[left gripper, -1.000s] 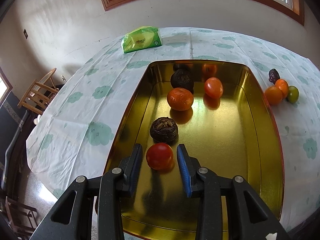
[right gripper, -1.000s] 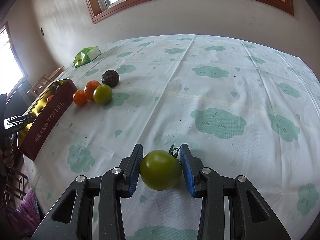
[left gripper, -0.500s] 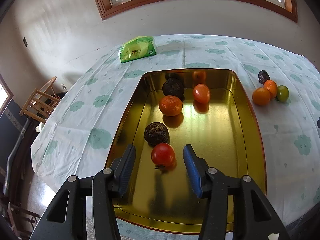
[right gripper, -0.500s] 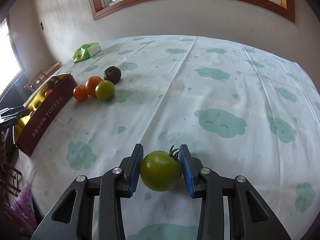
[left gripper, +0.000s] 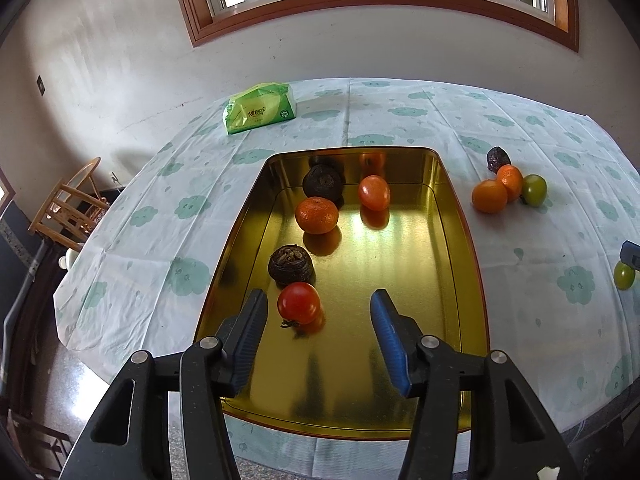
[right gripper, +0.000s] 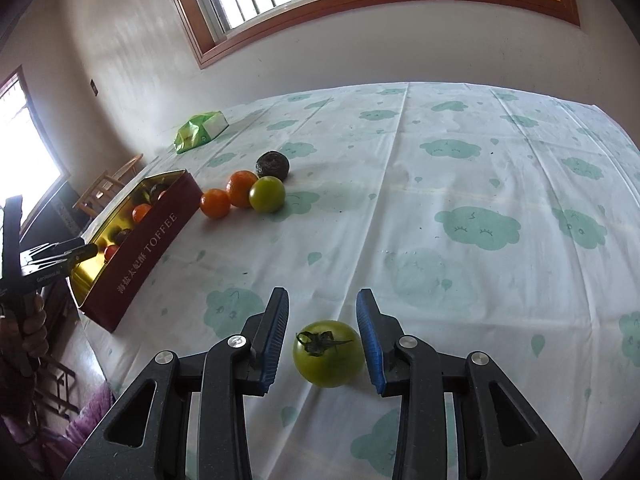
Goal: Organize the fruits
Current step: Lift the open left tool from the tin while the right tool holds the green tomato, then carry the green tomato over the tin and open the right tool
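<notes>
- Gold tin on the tabletop shows its inside only to the left wrist view: a red tomato lies free between the wide-open fingers of the left gripper.
- Maroon outer wall lettered "TOFFEE" shows only in the right wrist view.
- Right gripper is open around a green tomato resting on the cloth; its right finger is just beside the tomato, perhaps touching it.
</notes>
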